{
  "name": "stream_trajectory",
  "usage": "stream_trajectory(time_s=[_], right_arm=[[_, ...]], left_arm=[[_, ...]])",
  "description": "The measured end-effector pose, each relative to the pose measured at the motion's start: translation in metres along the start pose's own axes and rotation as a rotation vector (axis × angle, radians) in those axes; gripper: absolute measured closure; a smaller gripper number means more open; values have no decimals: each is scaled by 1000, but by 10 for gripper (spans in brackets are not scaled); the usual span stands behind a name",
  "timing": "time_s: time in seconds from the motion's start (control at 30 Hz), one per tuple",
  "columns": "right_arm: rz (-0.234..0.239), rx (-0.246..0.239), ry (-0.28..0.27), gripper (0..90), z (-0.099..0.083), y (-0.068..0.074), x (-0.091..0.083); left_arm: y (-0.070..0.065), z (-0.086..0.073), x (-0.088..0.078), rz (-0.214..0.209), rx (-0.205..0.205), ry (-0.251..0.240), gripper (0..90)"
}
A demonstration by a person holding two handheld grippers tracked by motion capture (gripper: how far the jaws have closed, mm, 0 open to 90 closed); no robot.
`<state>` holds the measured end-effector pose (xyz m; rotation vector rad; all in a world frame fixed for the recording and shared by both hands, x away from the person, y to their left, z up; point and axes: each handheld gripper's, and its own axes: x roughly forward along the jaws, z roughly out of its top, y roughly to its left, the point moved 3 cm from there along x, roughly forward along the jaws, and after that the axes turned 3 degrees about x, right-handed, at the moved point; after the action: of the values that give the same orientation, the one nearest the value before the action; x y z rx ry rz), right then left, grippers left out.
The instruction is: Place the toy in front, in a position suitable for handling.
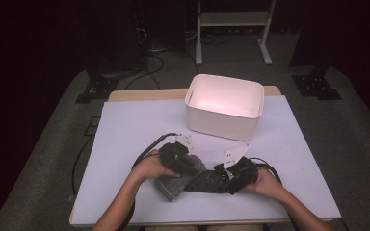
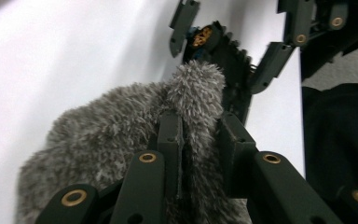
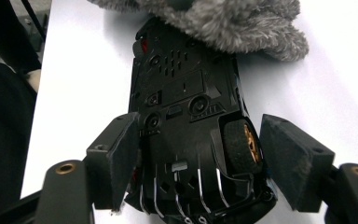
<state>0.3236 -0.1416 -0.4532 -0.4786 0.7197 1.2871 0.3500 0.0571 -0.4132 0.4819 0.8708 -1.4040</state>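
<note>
Right now the toy car (image 3: pixel 186 121) lies upside down on the white worktop (image 1: pixel 125 144), its black underside and one gold-hubbed wheel facing up. Its far end runs under the grey fluffy sock (image 2: pixel 121 126), so the car's long axis points straight away from the right gripper (image 3: pixel 200 158) toward the left gripper (image 2: pixel 200 140).

The right gripper straddles the car's near end. Its jaws stand wide on either side of the body, and the right-hand pad clearly stands off the wheel, so it has no hold yet.

The left gripper is nearly closed on a fold of the sock, pinching the pile between its pads. In the high view both hands meet near the front middle of the worktop, with the white bin (image 1: pixel 224 106) well beyond them.

As I judge it, the coming move turns on that shared line: the right gripper is the nearer one to the car and would have to work along it, while the left holds the sock at the other end.
</note>
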Motion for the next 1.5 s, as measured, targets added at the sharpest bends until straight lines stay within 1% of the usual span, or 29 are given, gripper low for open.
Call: stream_trajectory(time_s=[0.13,0.23,0.3,0.33,0.37,0.47,0.53,0.6,0.7,0.77,0.9,0.93,1.0,1.03,1.1,1.13,1.2,1.23,1.33,1.43,1.47,1.5], right_arm=[[-26,-25,-8,285,0,4,-1],[-36,-36,-7,286,0,6,-1],[-48,-50,-10,287,0,8,-2],[-56,-59,-9,288,0,9,-2],[-65,-72,-8,289,0,11,-2],[-86,-96,-4,292,1,15,-2],[-97,-105,-8,294,0,17,-3],[-100,-114,-11,296,0,19,-4],[-102,-116,-15,297,0,20,-4],[-104,-122,-16,298,-1,20,-4],[-107,-131,-21,303,-1,22,-5],[-105,-132,-23,319,-1,22,-6],[-95,-126,-46,371,0,21,-10],[-86,-116,-53,377,0,20,-11],[-76,-98,-44,337,-1,19,-10],[-70,-88,-27,309,-1,18,-8],[-64,-70,-17,273,-1,15,-7],[-56,-47,-14,267,-2,14,-7],[-14,-1,-20,266,-3,10,-8],[33,39,-14,271,-7,7,-6],[47,58,-8,286,-7,7,-5],[65,60,-4,314,-8,8,-3]], left_arm=[[-6,-2,3,-23,16,19,744],[-10,-5,5,-35,21,21,746],[-11,-4,2,-29,27,18,747],[-11,-3,-1,-18,34,9,747],[-10,-2,-3,-6,33,3,747],[-7,2,-13,30,35,4,745],[-5,5,-16,35,33,3,740],[-3,6,-16,31,29,9,736],[-2,5,-9,12,17,30,728],[-1,4,-7,-1,11,23,723],[-2,3,-8,-14,1,5,725],[-3,3,-8,-20,3,5,732],[-5,3,-10,-26,5,7,744],[-5,2,-9,-19,10,10,744],[-6,2,-9,-6,11,8,743],[-7,2,-9,-6,15,7,744],[-8,1,-10,-10,19,2,746],[-10,1,-10,-12,19,-3,746],[-14,0,-12,-18,39,-1,749],[-19,-2,-14,-40,43,-1,749],[-21,-2,-14,-46,46,-2,750],[-22,-3,-14,-52,50,-2,750]])
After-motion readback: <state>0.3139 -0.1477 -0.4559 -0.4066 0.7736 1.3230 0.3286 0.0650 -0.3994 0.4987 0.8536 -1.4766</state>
